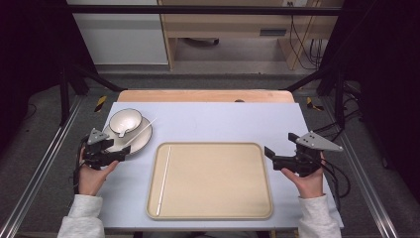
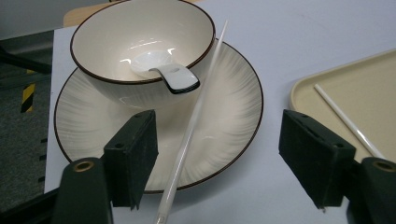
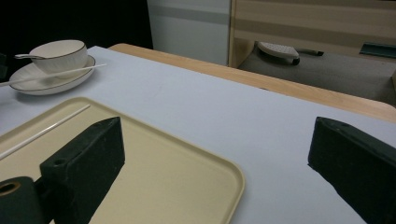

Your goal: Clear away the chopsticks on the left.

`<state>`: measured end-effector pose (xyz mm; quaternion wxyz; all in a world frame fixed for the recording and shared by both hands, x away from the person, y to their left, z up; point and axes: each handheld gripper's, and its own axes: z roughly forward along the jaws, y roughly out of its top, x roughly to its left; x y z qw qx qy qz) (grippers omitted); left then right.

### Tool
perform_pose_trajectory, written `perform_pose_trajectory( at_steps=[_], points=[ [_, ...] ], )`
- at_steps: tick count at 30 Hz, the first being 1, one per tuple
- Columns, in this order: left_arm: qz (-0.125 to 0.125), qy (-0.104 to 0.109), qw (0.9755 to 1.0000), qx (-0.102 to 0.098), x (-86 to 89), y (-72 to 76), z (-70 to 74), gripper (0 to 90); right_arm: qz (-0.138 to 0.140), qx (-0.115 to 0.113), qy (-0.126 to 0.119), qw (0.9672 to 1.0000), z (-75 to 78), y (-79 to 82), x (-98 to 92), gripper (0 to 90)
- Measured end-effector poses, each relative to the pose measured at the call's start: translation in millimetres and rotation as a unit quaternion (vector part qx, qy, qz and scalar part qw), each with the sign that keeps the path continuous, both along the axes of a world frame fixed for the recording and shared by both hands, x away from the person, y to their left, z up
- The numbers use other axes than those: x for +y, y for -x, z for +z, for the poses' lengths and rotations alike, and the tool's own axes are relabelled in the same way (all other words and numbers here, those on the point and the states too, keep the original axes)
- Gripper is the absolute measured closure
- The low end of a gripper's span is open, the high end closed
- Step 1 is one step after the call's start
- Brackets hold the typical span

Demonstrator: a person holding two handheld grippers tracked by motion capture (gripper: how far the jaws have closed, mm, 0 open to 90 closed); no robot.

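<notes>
A cream bowl (image 1: pixel 125 121) with a dark rim stands on a matching plate (image 1: pixel 141 139) at the table's left. A white spoon (image 2: pixel 163 70) lies in the bowl. One white chopstick (image 2: pixel 191 135) rests slanted across the plate, next to the bowl. A second chopstick (image 1: pixel 164 179) lies along the left side of the beige tray (image 1: pixel 257 148). My left gripper (image 2: pixel 224 158) is open at the plate's near edge, and the slanted chopstick runs between its jaws, untouched and close to the left one. My right gripper (image 1: pixel 281 145) stands open and empty just right of the tray.
The pale blue table cover (image 1: pixel 223 119) lies over a wooden table (image 1: pixel 198 95). Metal rails (image 1: pixel 44 163) run along both sides. Beyond the far edge are the floor and wooden furniture (image 1: pixel 237 25). In the right gripper view the tray's corner (image 3: pixel 233 172) lies below the jaws.
</notes>
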<state>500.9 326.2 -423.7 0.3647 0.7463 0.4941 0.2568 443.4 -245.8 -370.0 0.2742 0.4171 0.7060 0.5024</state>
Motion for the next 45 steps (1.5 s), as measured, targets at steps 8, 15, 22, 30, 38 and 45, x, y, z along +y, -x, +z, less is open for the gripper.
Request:
perform_pose_trajectory(
  at_steps=[8,15,22,30,38,45],
  points=[
    [-0.008,-0.027,0.9991,0.032,2.8,-24.7,-16.4,38.2,-0.002,0.004,0.002,1.0000,-1.1,-0.7,1.9,4.3],
    [-0.014,-0.044,0.9979,0.045,-1.0,-35.2,-26.5,52.6,0.002,0.006,0.007,1.0000,-3.2,-2.6,4.1,4.3],
    [-0.022,-0.046,0.9973,0.052,-1.7,-41.4,-30.9,64.0,0.003,0.008,0.007,0.9999,-4.0,-3.3,5.4,4.3],
    [-0.030,-0.048,0.9965,0.061,-4.0,-44.9,-33.5,76.5,0.005,0.010,0.011,0.9999,-4.9,-3.9,5.9,4.3],
    [-0.044,-0.047,0.9958,0.065,-5.3,-44.6,-33.7,83.2,0.005,0.011,0.011,0.9999,-5.1,-4.0,6.3,4.3],
    [-0.047,-0.048,0.9953,0.069,-9.7,-42.6,-32.3,84.1,0.004,0.010,0.009,0.9999,-4.7,-3.6,5.7,4.3]
  ],
)
